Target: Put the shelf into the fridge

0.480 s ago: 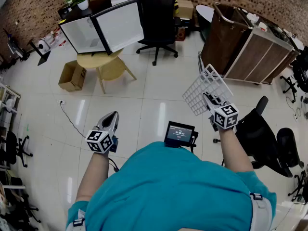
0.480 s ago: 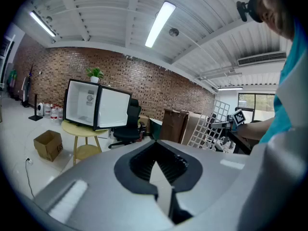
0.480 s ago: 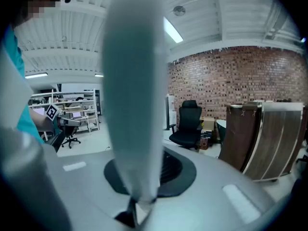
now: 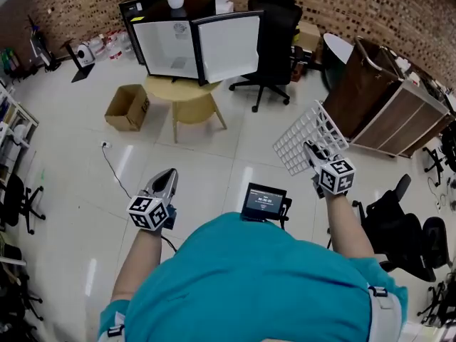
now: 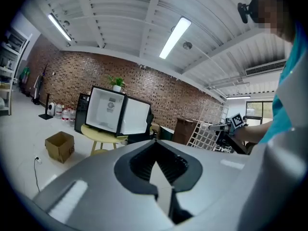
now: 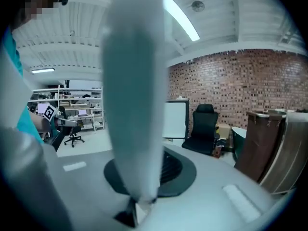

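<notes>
My right gripper (image 4: pixel 312 152): clamps the white wire shelf (image 4: pixel 303 142), right of the fridge (image 4: pixel 165 48).
My left gripper (image 4: pixel 167 174): jaws together, empty.

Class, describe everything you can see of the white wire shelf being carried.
The white wire-grid shelf is a flat rectangular rack of thin crossing rods, apparently metal. It is held in the air, tilted, above the tiled floor, with the right tongs clamped on its near edge. Nothing else touches it.

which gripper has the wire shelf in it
The right gripper, its jaws clamped on the white wire shelf. The left gripper is shut with nothing between its jaws.
</notes>
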Demonstrator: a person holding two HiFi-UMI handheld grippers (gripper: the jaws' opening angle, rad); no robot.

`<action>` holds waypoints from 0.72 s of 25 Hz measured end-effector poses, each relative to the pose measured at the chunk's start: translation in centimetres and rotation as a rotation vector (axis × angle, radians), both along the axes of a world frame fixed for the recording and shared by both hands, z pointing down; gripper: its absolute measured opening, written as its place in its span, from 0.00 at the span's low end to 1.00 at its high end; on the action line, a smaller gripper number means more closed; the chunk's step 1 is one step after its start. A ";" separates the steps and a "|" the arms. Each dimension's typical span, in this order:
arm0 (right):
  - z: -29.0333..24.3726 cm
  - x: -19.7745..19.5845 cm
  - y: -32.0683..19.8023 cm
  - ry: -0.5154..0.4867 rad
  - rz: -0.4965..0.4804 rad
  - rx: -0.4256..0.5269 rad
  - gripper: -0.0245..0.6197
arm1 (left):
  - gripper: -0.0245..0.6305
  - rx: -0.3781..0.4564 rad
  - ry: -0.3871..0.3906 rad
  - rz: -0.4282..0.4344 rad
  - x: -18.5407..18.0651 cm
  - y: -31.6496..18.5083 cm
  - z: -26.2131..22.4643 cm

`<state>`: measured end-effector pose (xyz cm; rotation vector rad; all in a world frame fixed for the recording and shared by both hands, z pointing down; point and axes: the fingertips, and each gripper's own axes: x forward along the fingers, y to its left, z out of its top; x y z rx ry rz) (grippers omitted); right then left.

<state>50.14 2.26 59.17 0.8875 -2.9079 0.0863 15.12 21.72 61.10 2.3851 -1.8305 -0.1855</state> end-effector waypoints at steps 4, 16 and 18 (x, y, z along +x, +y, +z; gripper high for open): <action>-1.0 -9.4 2.5 0.001 -0.018 0.032 0.08 | 0.04 0.025 -0.020 -0.009 -8.7 3.8 -0.2; 1.7 -28.8 -1.7 0.043 -0.165 0.053 0.08 | 0.04 0.055 -0.019 -0.106 -22.8 2.4 2.1; 4.7 -29.8 -6.0 0.023 -0.199 0.045 0.08 | 0.04 0.048 -0.025 -0.136 -22.9 -0.9 5.0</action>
